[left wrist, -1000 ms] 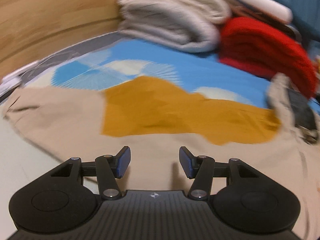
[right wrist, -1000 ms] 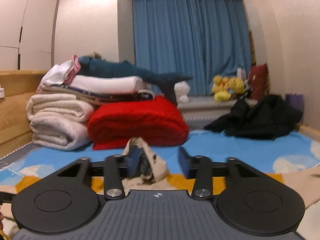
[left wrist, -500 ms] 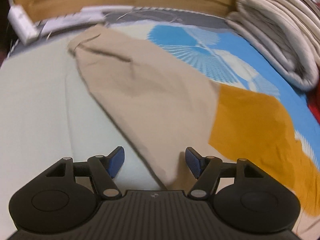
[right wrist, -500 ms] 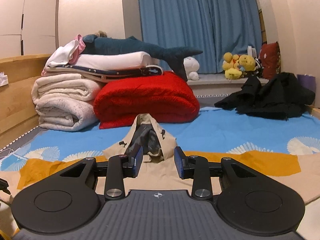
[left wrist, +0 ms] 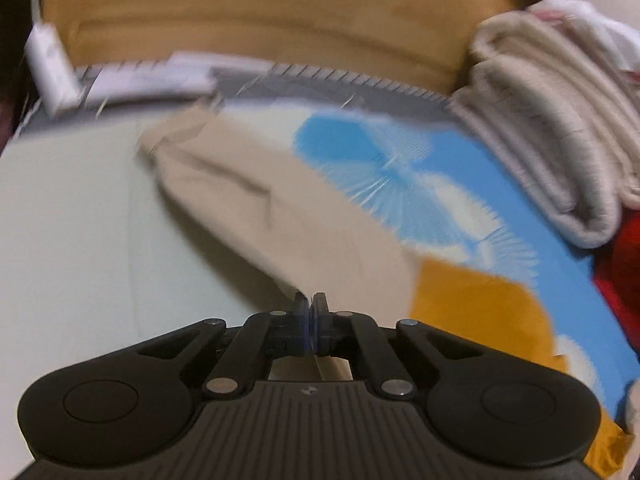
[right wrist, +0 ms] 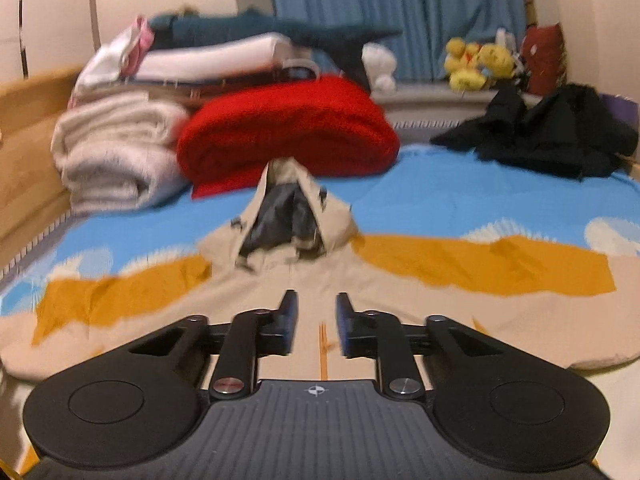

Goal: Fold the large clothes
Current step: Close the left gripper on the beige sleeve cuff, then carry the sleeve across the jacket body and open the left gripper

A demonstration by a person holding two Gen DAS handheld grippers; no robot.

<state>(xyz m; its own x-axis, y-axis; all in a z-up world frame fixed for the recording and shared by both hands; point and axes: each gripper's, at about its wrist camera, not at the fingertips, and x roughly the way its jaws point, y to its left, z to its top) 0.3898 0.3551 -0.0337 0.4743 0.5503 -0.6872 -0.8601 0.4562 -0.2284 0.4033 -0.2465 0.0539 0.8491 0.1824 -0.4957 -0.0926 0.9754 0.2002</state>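
Observation:
A beige hooded coat (right wrist: 400,312) lies spread on the bed, its dark-lined hood (right wrist: 280,220) standing up towards the red blanket. In the left wrist view one beige sleeve (left wrist: 280,208) runs away to the upper left. My left gripper (left wrist: 309,300) is shut on the near edge of that sleeve, and the cloth rises to the pads. My right gripper (right wrist: 313,312) hovers low over the coat's body just below the hood. Its jaws are closing, with a gap between them and only flat cloth underneath.
A folded red blanket (right wrist: 288,128) and rolled beige blankets (right wrist: 116,152) are stacked at the head of the bed. Black clothes (right wrist: 552,132) lie at the far right. A wooden headboard (left wrist: 260,12) and a white box (left wrist: 52,68) border the left side.
My left gripper swung left along the sleeve, rolled, and went from wide open to shut on its edge. My right gripper sank towards the coat and its jaws narrowed.

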